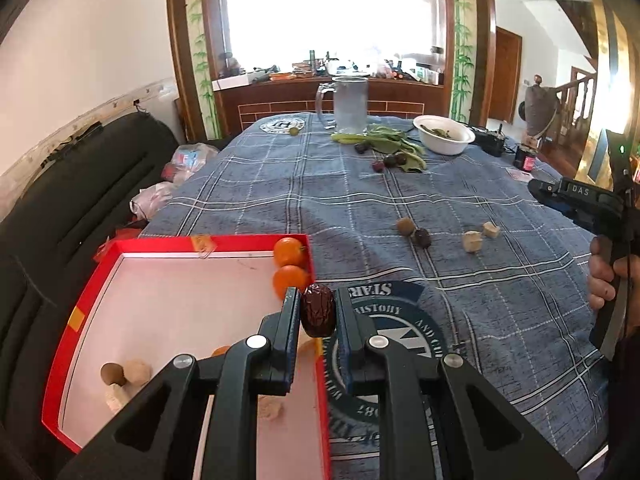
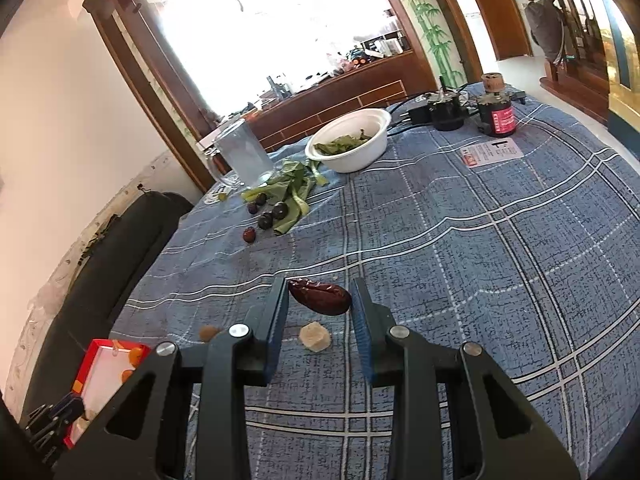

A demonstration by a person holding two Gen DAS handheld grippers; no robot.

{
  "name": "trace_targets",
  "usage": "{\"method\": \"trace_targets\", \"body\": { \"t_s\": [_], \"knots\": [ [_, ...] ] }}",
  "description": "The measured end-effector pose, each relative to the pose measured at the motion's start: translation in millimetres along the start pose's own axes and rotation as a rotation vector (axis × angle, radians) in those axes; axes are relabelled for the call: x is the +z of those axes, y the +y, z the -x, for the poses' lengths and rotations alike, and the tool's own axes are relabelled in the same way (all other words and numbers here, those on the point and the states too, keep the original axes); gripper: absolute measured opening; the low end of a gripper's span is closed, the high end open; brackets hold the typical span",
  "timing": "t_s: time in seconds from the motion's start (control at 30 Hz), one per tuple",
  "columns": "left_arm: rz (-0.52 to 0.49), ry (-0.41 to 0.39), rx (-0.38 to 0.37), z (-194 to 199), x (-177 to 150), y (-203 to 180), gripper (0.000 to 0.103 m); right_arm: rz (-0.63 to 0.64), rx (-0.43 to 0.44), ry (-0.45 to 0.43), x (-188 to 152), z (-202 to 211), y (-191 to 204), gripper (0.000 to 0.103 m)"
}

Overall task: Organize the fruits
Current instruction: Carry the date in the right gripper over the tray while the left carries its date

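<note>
Left gripper (image 1: 318,312): jaws closed on wrinkled dark-red dried date (image 1: 317,315), held above right rim of red cardboard tray with white floor (image 1: 60,356), beside 2 small oranges (image 1: 289,266).

Risk: early release drops date onto blue plaid tablecloth (image 1: 500,300).

Right gripper (image 2: 320,308): jaws wide, flanking second wrinkled dark-red date (image 2: 320,298), contact unclear. Risk: date slips from loose pinch.

Blown-out window (image 1: 332,12) backlight; fisheye-bent, dark corners.

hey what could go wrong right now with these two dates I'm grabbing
The left hand-held gripper pinches its date over the red box right-hand wall, so a release here might land it on the cloth. The right hand-held gripper stands open around the other date, touching only one end, so closing could squeeze it out.
</note>
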State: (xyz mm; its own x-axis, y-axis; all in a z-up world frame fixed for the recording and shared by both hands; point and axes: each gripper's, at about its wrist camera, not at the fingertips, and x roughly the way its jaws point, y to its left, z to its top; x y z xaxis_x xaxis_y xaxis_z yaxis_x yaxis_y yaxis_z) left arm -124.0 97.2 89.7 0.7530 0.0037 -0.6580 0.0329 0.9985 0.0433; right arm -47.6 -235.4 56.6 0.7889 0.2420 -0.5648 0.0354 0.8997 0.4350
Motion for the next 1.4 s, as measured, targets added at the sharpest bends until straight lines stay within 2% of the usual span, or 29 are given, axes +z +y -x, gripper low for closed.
{"method": "trace_targets", "body": {
  "t_s": [0.4,0.53,0.67,0.9,1.0,1.13,1.27,1.4],
  "knots": [
    [0.049,-0.012,0.021,5.5,-11.9,30.9,0.016,-0.002,-0.075,0.005,-5.8,-10.5,-7.6,0.033],
    [0.068,-0.023,0.027,9.0,-12.1,43.9,0.016,-0.006,-0.083,0.032,-10.1,-13.4,-2.0,0.033],
    [0.085,-0.04,0.073,13.2,-12.9,65.3,0.016,0.106,-0.023,0.051,-25.7,-5.2,48.2,0.033],
    [0.12,-0.036,0.13,17.8,-29.3,99.6,0.016,0.327,0.253,0.132,-75.2,-3.4,185.4,0.034],
    [0.131,-0.031,0.15,18.4,-36.7,110.7,0.016,0.401,0.338,0.17,-100.5,-6.4,230.5,0.034],
    [0.152,-0.03,0.169,18.8,-42.3,126.6,0.016,0.48,0.36,0.215,-130.2,-16.9,267.6,0.034],
    [0.135,-0.024,0.173,15.3,-47.8,129.4,0.016,0.504,0.361,0.258,-143.3,-32.6,287.8,0.034],
    [0.081,-0.021,0.152,11.2,-51.7,116.9,0.016,0.525,0.301,0.309,-147.1,-58.2,304.4,0.034]
  ]
}}
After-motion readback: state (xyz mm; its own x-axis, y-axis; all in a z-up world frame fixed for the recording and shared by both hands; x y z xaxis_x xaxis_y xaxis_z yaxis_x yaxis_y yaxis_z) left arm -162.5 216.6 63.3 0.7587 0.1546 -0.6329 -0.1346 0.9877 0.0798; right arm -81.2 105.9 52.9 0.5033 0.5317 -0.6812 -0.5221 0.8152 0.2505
